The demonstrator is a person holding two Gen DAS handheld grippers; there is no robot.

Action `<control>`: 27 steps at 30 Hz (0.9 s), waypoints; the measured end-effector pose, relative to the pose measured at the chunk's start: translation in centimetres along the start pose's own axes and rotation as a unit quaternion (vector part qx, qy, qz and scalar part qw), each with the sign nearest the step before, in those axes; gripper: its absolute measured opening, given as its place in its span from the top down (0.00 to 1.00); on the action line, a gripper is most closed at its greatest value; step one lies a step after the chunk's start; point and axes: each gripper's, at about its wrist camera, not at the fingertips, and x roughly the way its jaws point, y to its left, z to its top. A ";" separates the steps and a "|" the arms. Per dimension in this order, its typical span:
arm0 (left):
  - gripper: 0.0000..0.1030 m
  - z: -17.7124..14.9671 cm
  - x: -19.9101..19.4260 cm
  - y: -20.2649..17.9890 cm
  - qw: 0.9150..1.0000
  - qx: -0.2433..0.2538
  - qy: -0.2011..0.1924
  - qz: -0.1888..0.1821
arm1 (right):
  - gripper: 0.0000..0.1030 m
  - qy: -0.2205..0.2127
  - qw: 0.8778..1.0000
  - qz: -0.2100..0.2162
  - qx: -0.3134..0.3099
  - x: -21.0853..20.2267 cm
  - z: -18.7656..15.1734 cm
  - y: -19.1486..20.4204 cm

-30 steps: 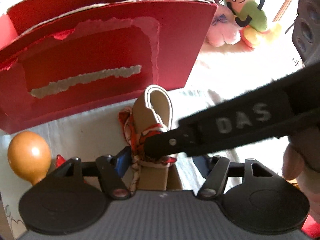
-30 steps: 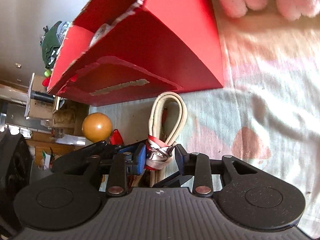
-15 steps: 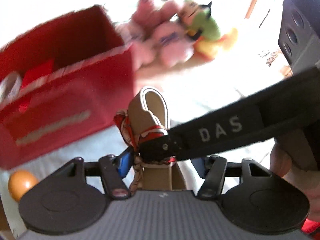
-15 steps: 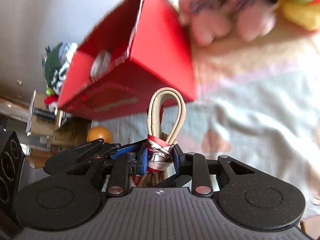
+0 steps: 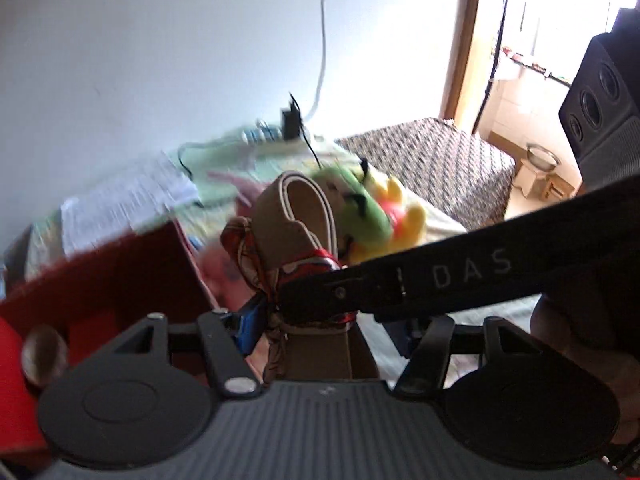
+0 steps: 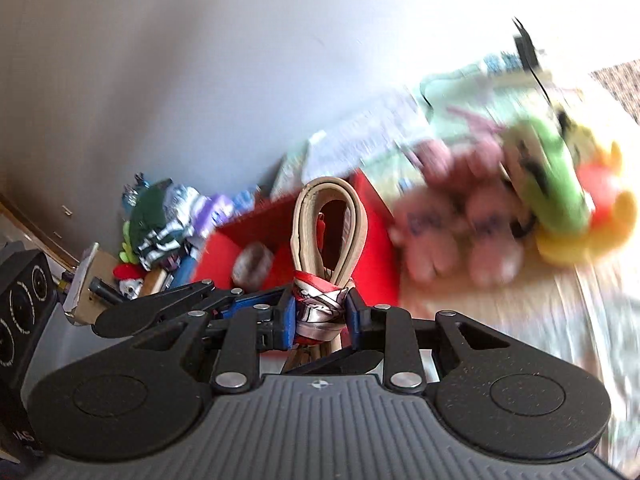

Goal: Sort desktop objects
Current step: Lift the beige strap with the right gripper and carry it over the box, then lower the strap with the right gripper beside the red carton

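Observation:
A looped beige belt [image 6: 308, 216], bound with a red patterned scarf [image 6: 320, 308], is held off the table. My right gripper [image 6: 320, 314] is shut on the scarf-wrapped part. In the left wrist view the belt [image 5: 288, 216] stands between the spread fingers of my left gripper [image 5: 328, 324], which is open. The right gripper's black finger [image 5: 440, 276] crosses in from the right and pinches the scarf [image 5: 248, 256]. The open red box [image 6: 376, 240] lies just behind and below the loop, and at lower left in the left wrist view [image 5: 120, 272].
A green-and-yellow plush [image 6: 552, 188] and a pink plush [image 6: 460, 236] lie right of the box on the cloth-covered table. A round roll [image 6: 252, 264] sits inside the box. Papers and a cable lie by the wall behind. A person's hand [image 5: 560, 320] holds the right gripper.
Both grippers have risen with the belt, from low in front of the red box to above its rim. The orange ball has left view. The right gripper's hold is unchanged.

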 end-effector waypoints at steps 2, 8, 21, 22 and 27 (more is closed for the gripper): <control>0.39 1.4 -0.6 1.1 1.000 0.005 -0.015 0.010 | 0.73 -0.013 1.000 0.009 -0.020 0.5 1.5 1.4; 0.39 5.2 -3.3 5.6 0.997 0.015 -0.062 0.046 | 0.73 -0.057 0.995 0.035 -0.069 2.0 5.6 5.5; 0.37 0.8 4.1 15.8 0.998 -0.061 0.014 -0.001 | 0.73 0.051 0.990 -0.063 -0.115 15.3 5.5 7.1; 0.37 0.1 4.2 16.1 0.998 -0.065 0.023 -0.004 | 0.73 0.061 0.988 -0.072 -0.119 16.3 5.2 7.0; 0.39 -1.6 7.3 18.0 0.995 -0.059 0.084 -0.009 | 0.74 0.112 0.980 -0.109 -0.124 20.0 4.3 6.7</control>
